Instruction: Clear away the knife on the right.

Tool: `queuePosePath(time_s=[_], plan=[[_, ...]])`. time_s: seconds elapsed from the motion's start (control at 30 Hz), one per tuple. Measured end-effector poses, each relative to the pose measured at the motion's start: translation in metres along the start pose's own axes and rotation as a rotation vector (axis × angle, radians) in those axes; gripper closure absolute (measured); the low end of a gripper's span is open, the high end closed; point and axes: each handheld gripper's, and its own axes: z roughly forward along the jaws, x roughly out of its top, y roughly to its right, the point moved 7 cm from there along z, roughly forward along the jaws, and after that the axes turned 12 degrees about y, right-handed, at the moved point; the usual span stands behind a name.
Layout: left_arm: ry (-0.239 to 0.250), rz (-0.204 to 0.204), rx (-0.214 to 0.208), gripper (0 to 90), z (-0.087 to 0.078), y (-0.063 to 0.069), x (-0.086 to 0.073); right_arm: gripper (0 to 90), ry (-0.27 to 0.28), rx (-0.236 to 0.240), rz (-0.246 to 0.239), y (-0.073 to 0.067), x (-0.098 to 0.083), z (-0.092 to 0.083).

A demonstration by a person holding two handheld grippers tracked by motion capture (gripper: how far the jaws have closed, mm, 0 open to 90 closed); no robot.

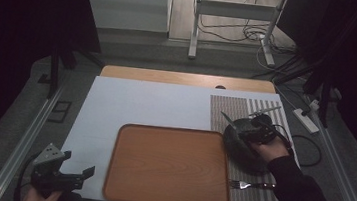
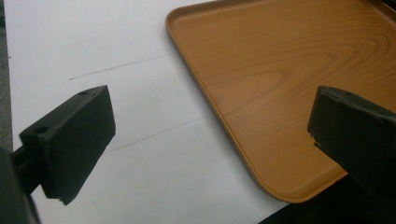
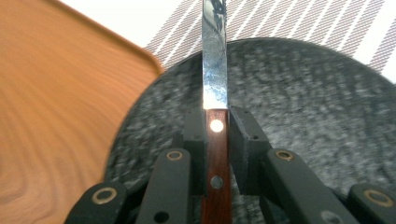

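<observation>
Nearest the high camera, the left gripper is hovering just off the near left corner of the wooden tray, its jaws standing wide apart with nothing between them; in the left gripper view that same tray corner is lying between the two jaws over the white board. That white board is carrying the tray, with the striped placemat lying along the tray's right side. On the mat, touching the tray's right rim, a dark speckled plate is sitting. Over that plate the right gripper is clamping the wooden handle of a knife, blade pointing away past the plate's far rim. A fork is lying on the mat just beyond the tray's near right corner.
</observation>
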Motion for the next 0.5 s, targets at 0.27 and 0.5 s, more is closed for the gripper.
queuePosePath(time_s=[0.27,0.5], plan=[[-0.001,-0.001,0.001,1.7,0.0,0.0,0.0,77.3,0.005,0.022,-0.016,-0.02,-0.006,-0.007],[-0.001,-0.001,0.001,1.7,0.0,0.0,0.0,77.3,0.008,0.035,-0.039,-0.041,-0.013,-0.012]])
